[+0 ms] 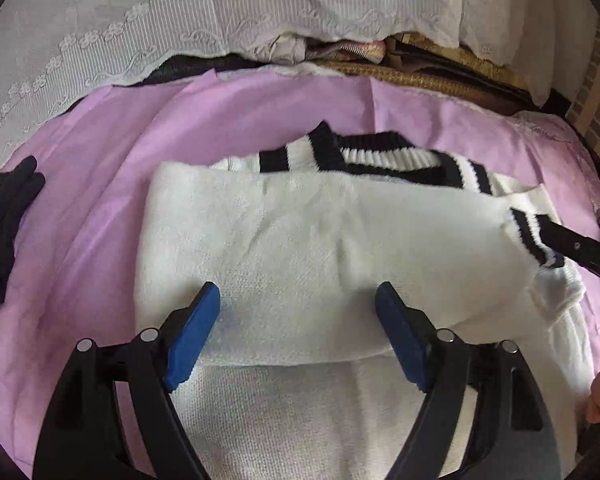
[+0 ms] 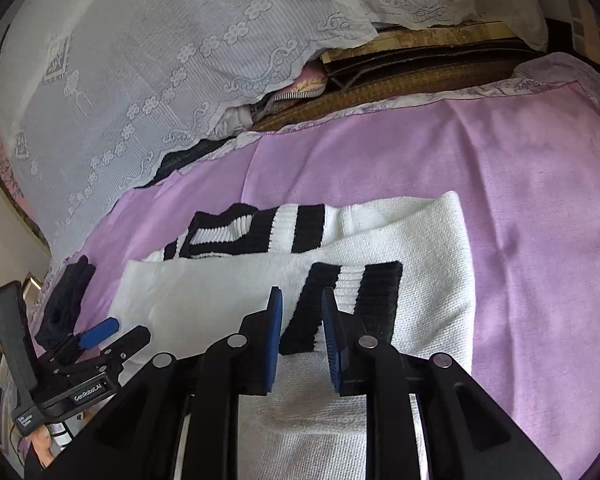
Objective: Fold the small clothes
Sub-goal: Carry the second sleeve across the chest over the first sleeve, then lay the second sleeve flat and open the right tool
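Left claw (image 1: 298,312) released above white knit black-striped sweater (image 1: 300,240); right claw (image 2: 300,312) slightly parted astride its striped cuff (image 2: 352,300).

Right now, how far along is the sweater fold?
Done: a sleeve lies folded across the white sweater, its striped cuff on top.
In hand: nothing. The left gripper hangs open above the knit; the right gripper stands slightly open around the cuff, not pressing on it.
Left: the lower body is still unfolded, on the purple sheet.
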Motion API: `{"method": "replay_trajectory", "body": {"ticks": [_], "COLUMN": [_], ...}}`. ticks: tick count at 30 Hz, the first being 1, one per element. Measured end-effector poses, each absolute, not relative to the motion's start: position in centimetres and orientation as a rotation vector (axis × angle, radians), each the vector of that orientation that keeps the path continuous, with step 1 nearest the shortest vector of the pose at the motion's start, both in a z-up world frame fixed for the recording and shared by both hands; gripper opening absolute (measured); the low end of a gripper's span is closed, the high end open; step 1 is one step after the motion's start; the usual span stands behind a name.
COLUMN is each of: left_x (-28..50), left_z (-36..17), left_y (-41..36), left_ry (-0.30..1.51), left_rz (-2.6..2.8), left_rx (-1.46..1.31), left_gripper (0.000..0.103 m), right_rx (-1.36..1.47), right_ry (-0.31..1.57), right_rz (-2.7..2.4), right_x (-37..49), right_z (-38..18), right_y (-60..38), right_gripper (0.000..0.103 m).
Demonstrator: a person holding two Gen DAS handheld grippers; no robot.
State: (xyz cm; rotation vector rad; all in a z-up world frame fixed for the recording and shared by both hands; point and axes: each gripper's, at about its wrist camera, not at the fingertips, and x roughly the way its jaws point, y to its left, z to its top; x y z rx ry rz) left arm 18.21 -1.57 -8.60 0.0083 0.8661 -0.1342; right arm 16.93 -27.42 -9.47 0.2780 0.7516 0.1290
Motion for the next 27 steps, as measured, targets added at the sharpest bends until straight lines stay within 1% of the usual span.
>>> {"method": "replay_trajectory", "body": {"ticks": [1,4,6,7,9,10,11,12,13,18,21,24,26,27], "left_x": [18.3,17.9,16.9,16.4,15.8,15.9,16.3,16.7,17.1,16.7,16.3,16.1,15.7,15.4], "left_z": [-8.7,-8.1,-7.5,-7.1,-6.5,-6.6,-7.1,-7.7,-8.2,-8.2,-8.1,-8.1,-8.0,-7.9], "left_y": [-0.9,0.1,0.2,0.2,0.1,0.1,0.1,0.1,0.1,0.1,0.1,0.3,0.2,0.1], "left_ry": [0.866,0.849,0.813,0.789,0.762,0.765,0.784,0.816,0.838,0.818,0.808,0.804,0.797,0.793], "left_rz": [-0.157,-0.162,-0.160,-0.168,-0.167,-0.153,-0.136,-0.122,-0.125,-0.108,-0.103,-0.105,-0.104,-0.104], "left_rx": [-0.037,-0.075,-0.068,-0.060,-0.031,-0.017,-0.010,-0.007,-0.012,0.007,0.009,0.004,0.011,0.016], "left_gripper": [0.081,0.080,0.079,0.079,0.082,0.085,0.086,0.086,0.088,0.089,0.089,0.089,0.089,0.089], "right_rx": [0.277,0.323,0.305,0.290,0.269,0.262,0.250,0.238,0.231,0.187,0.174,0.157,0.137,0.126], "right_ry": [0.770,0.771,0.737,0.718,0.707,0.714,0.730,0.746,0.752,0.732,0.728,0.724,0.726,0.727], "right_rz": [0.125,0.129,0.093,0.087,0.099,0.099,0.093,0.091,0.090,0.071,0.073,0.081,0.082,0.080], "right_x": [17.2,17.1,16.1,15.6,14.9,14.8,14.9,15.1,15.2,14.8,14.5,14.3,14.0,13.9], "right_z": [-10.1,-10.2,-9.7,-9.3,-9.0,-9.1,-9.4,-9.8,-10.0,-10.1,-10.1,-10.1,-10.1,-10.1], "right_y": [-27.5,-28.4,-28.4,-28.2,-27.8,-27.7,-27.5,-27.5,-27.4,-26.6,-26.4,-26.1,-25.8,-25.5], "right_gripper": [0.015,0.010,0.010,0.015,0.017,0.020,0.023,0.023,0.023,0.023,0.026,0.033,0.040,0.042]}}
